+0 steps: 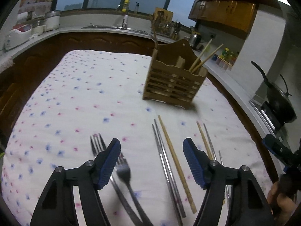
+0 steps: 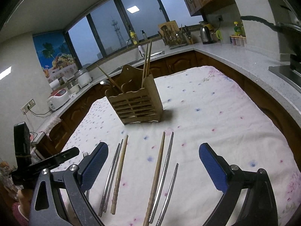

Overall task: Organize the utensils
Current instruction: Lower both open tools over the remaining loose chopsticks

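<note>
Meanwhile, both hand-held grippers hover wide apart and empty over the cloth-covered table [image 2: 216,101]: the left hand-held gripper [image 1: 151,150] above forks [image 1: 120,167] and steel chopsticks [image 1: 165,167], the right hand-held gripper [image 2: 153,154] above wooden chopsticks [image 2: 157,171]. Loose utensils lie in rows near the wooden caddy [image 2: 139,103], which already holds some chopsticks, likely staged for sorting by type.
</note>
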The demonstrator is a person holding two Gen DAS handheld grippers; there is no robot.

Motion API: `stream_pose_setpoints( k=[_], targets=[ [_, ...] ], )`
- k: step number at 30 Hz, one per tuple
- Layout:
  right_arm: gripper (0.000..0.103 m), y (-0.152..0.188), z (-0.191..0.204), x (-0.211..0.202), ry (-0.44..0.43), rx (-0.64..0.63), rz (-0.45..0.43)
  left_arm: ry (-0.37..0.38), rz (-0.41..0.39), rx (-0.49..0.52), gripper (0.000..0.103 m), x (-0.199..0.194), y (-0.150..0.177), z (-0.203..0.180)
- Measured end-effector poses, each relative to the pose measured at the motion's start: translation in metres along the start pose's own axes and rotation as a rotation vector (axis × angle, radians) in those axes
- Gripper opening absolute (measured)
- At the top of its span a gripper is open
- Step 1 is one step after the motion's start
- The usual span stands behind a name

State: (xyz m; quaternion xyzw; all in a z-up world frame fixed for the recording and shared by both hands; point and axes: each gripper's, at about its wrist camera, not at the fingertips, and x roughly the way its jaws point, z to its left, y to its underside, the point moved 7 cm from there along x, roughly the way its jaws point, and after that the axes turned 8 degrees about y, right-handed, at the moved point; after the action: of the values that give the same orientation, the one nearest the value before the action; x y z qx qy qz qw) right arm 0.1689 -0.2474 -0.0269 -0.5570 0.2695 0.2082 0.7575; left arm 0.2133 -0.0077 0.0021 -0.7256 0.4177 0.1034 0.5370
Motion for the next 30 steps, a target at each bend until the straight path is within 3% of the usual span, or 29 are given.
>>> stream_pose_setpoints(
  k=[3, 7, 14, 17, 23, 30],
  targets=[
    [0.095, 0.002, -0.003, 0.006, 0.010, 0.002, 0.015, 0.030, 0.025, 0.006, 0.054, 0.010, -0.002, -0.003],
    [0.084, 0.003, -0.008, 0.016, 0.018, 0.009, 0.042, 0.059, 0.063, 0.019, 0.037, 0.026, -0.002, -0.008],
    [0.060, 0.007, -0.016, 0.037, 0.029, 0.018, 0.098, 0.094, 0.120, 0.012, 0.029, 0.062, -0.007, -0.014],
    [0.055, 0.008, -0.020, 0.047, 0.034, 0.020, 0.120, 0.102, 0.142, 0.014, 0.028, 0.079, -0.009, -0.019],
    [0.047, 0.007, -0.025, 0.067, 0.031, 0.028, 0.164, 0.085, 0.206, 0.033, 0.025, 0.121, -0.013, -0.022],
    [0.046, 0.009, -0.020, 0.099, 0.033, -0.005, 0.227, 0.044, 0.250, 0.028, 0.025, 0.155, -0.018, -0.016]
  ],
)
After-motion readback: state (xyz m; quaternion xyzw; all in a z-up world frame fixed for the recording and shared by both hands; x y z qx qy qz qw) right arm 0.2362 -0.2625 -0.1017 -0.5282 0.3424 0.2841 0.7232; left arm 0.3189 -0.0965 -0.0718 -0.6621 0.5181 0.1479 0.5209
